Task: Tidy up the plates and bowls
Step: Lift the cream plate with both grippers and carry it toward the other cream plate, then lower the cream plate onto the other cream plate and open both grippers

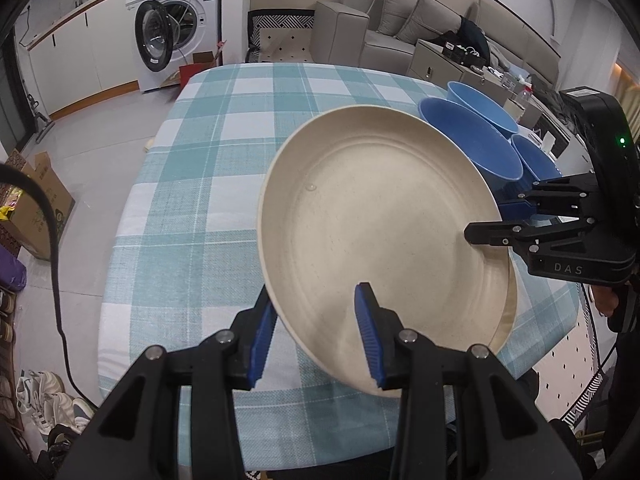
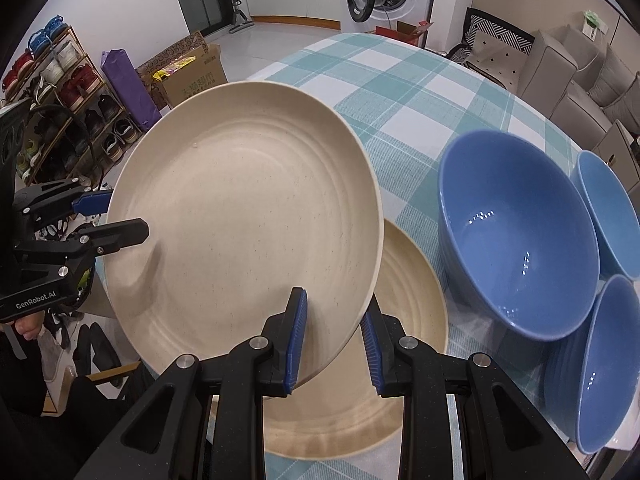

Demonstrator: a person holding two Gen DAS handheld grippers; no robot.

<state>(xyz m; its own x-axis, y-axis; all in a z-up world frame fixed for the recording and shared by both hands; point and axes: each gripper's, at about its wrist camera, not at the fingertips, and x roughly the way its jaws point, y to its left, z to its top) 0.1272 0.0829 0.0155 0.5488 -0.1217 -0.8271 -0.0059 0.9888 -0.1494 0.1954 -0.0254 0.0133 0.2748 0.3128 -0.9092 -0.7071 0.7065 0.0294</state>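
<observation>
A cream plate (image 1: 376, 216) is held tilted above the checked table, and it also shows in the right wrist view (image 2: 240, 216). My left gripper (image 1: 316, 336) straddles its near rim with the jaws apart and a gap at each pad. My right gripper (image 2: 332, 340) straddles the opposite rim the same way, and it shows at the plate's right edge in the left wrist view (image 1: 492, 220). A second cream plate (image 2: 404, 320) lies flat on the table under the first. Three blue bowls (image 2: 516, 232) stand to the right of the plates.
The teal checked tablecloth (image 1: 208, 184) covers the table. A washing machine (image 1: 176, 28) and cabinets stand beyond its far end. A grey sofa (image 1: 404, 24) is at the back right. A shoe rack (image 2: 60, 92) and cardboard boxes (image 2: 188, 68) are on the floor at the left.
</observation>
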